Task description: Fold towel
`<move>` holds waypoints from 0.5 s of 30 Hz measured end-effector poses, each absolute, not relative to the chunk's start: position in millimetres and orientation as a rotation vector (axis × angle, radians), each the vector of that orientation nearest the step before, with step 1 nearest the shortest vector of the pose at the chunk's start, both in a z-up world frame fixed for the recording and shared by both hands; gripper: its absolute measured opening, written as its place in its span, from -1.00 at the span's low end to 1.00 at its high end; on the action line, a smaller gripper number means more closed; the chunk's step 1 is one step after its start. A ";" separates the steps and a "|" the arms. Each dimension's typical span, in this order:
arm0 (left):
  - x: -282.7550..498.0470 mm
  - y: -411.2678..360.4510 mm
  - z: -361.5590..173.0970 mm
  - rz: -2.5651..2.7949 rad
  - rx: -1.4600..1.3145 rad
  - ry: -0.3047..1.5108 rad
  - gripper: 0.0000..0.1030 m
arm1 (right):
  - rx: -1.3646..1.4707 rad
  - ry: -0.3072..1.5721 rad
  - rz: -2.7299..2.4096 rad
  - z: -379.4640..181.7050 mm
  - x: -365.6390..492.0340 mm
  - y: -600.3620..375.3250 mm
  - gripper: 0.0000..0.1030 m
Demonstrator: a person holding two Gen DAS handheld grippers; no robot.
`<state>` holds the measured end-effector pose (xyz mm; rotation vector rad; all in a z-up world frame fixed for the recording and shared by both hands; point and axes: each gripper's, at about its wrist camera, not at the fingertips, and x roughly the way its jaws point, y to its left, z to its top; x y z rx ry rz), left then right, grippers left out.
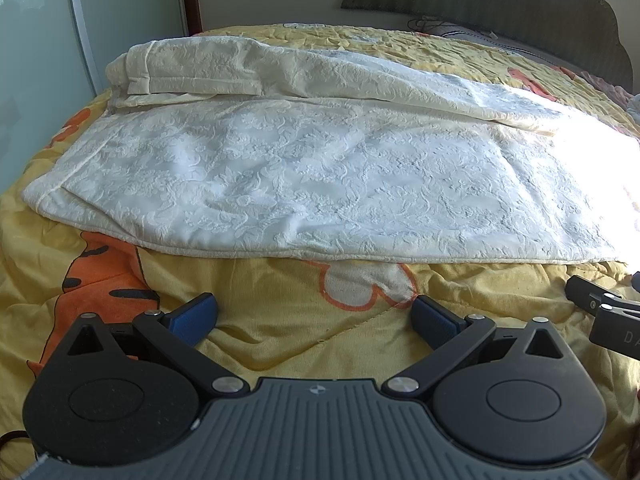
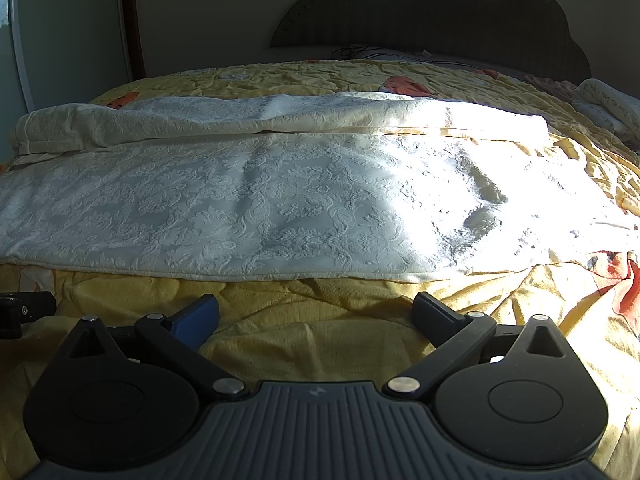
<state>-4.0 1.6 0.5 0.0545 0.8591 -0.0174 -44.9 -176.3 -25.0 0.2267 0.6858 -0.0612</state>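
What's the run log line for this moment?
left tongs open, empty | right tongs open, empty | towel partly folded on bedspread

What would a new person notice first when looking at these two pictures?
The eye lands first on the white embossed towel, spread across the yellow cartoon-print bedspread, its far part bunched into a roll. A strong patch of sunlight whitens its right end. In the foreground, the left gripper and right gripper are both open and empty, short of the towel's near edge.

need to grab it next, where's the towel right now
The towel lies spread across the yellow bedspread, just ahead of both open tools in each wrist view.
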 end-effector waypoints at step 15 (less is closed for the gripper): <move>-4.5 1.3 0.1 -0.016 0.054 0.857 1.00 | 0.226 0.685 -0.062 -25.4 -44.2 -176.1 1.00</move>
